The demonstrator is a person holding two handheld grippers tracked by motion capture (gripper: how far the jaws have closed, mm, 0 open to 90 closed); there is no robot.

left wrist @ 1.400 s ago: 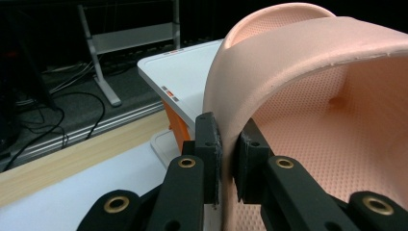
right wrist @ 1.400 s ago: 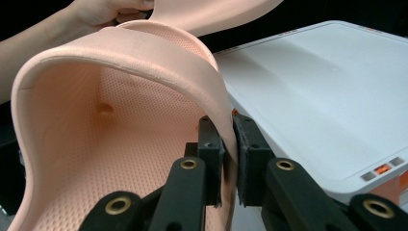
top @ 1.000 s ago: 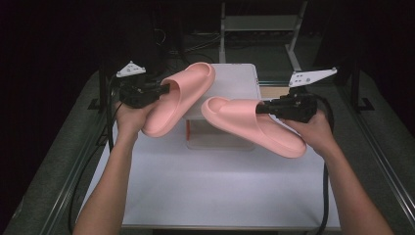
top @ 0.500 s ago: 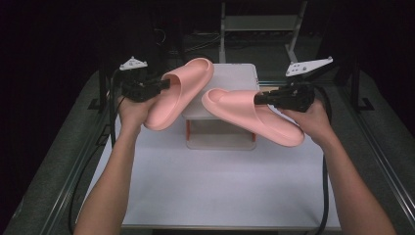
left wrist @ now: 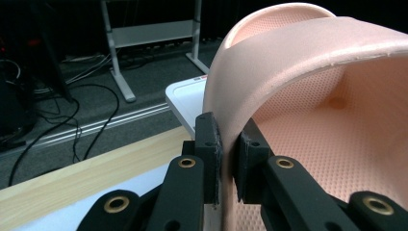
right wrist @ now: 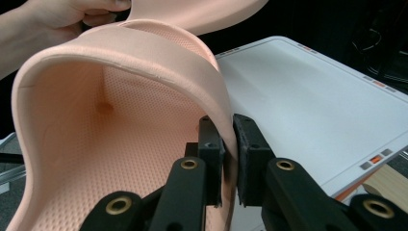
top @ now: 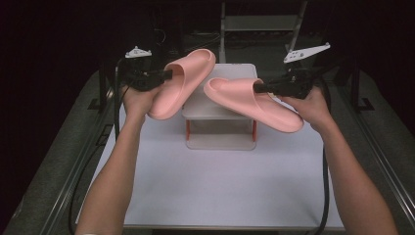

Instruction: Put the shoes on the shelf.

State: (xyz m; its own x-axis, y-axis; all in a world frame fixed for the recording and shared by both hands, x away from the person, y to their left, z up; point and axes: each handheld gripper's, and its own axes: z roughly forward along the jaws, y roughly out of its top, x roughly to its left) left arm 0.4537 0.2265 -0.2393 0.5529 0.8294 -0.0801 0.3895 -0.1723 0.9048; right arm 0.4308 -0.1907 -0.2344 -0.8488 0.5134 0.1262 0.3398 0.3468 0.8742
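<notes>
- left tongs [top: 166, 76] pinching the strap of the left slipper [top: 183, 81], held above the tabletop [top: 220, 186]
- right tongs [top: 259, 88] pinching the right slipper [top: 254, 103]; above the small stand [top: 220, 142] near the far edge

Both forearms are bare, with no sleeves in sight. The left gripper [top: 166, 75] and right gripper [top: 258, 88] are black, each with a pale grey three-cornered plate on top and a black cable trailing back along the arm. In the gripper views each has two blocky black jaws on black link arms, with brass-coloured rings at the pivots and small screws in the pads.
</notes>
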